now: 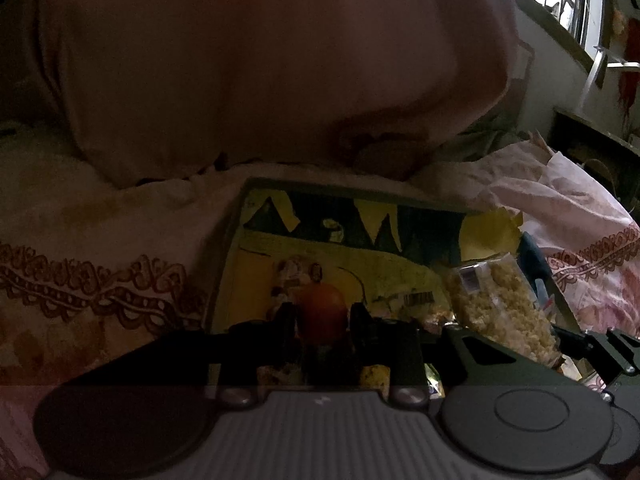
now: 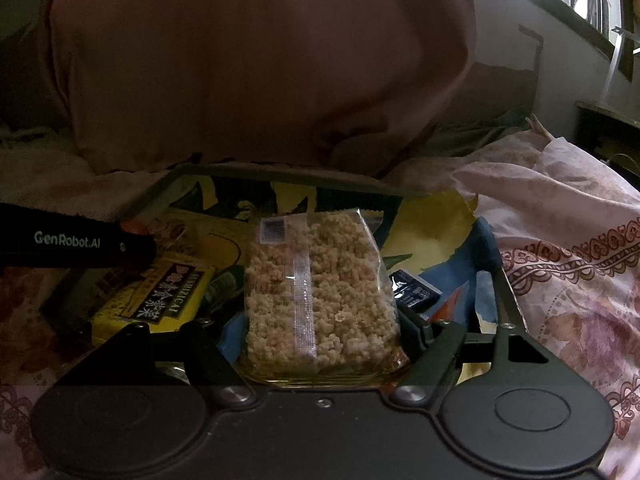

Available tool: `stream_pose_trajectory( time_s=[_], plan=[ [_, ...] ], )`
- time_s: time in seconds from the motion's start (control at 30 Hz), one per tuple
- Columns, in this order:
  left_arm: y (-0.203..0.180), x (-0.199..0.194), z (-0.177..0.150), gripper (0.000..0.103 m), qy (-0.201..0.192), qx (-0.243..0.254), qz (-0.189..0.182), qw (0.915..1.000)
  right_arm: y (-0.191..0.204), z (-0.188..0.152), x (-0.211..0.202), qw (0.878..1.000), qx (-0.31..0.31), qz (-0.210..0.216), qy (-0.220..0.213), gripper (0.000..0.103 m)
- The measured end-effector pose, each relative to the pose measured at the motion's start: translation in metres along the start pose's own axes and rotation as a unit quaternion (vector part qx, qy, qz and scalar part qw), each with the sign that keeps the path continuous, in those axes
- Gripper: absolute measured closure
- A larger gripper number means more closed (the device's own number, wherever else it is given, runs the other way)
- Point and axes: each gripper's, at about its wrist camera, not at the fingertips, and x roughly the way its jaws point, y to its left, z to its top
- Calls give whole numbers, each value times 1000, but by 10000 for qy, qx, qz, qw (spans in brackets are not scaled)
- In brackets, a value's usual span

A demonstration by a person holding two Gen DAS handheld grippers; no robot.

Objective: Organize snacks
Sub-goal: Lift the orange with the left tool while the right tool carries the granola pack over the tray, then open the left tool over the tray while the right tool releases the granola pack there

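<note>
Patterned bedsheet (image 2: 580,280) bears a snack tray (image 2: 280,178). Right gripper (image 2: 320,332) clamps the clear puffed-rice packet (image 2: 320,280), lower centre; left gripper (image 1: 320,316) clamps an orange item (image 1: 322,312). Advise lowering the packet flat, beside the yellow seaweed box (image 2: 152,300).

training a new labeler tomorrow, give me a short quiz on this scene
1. True or false: the right gripper has the clear bag of puffed grains between its fingers.
2. What colour is the small item between the fingers of the left gripper? A) blue B) orange C) white
3. Fill in: in the right wrist view, the yellow box with Chinese print lies to the ___ of the clear bag.
Key: 1 true; 2 B; 3 left.
</note>
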Motion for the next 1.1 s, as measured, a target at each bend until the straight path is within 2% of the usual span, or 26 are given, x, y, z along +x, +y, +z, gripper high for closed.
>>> stream_pose_trajectory(
  time_s=[0.07,0.2,0.37,0.43,0.67,0.8,0.93,1.1],
  plan=[
    [0,-1,0,70,-10,11,-8,10000,0,0,0,10000,-1,-9,0,26],
    [0,-4,0,56,-29,13,4,10000,0,0,-2,10000,-14,-3,-9,23],
    [2,-14,3,42,-135,-39,43,9999,-2,0,-15,9999,-36,-13,-155,9],
    [3,-21,6,36,-193,-55,56,9998,-4,1,-22,9998,-8,31,-218,8],
    [2,-61,9,16,-430,-64,245,9988,-11,6,-60,9988,260,102,-399,1],
    [5,-92,5,6,-533,-47,355,9979,-16,4,-90,9978,402,122,-504,1],
    [4,-122,0,3,-661,152,546,9962,-22,-3,-119,9963,567,118,-633,1],
    [7,-164,-19,1,-723,120,622,9954,-26,-11,-153,9955,583,133,-739,1]
  ],
)
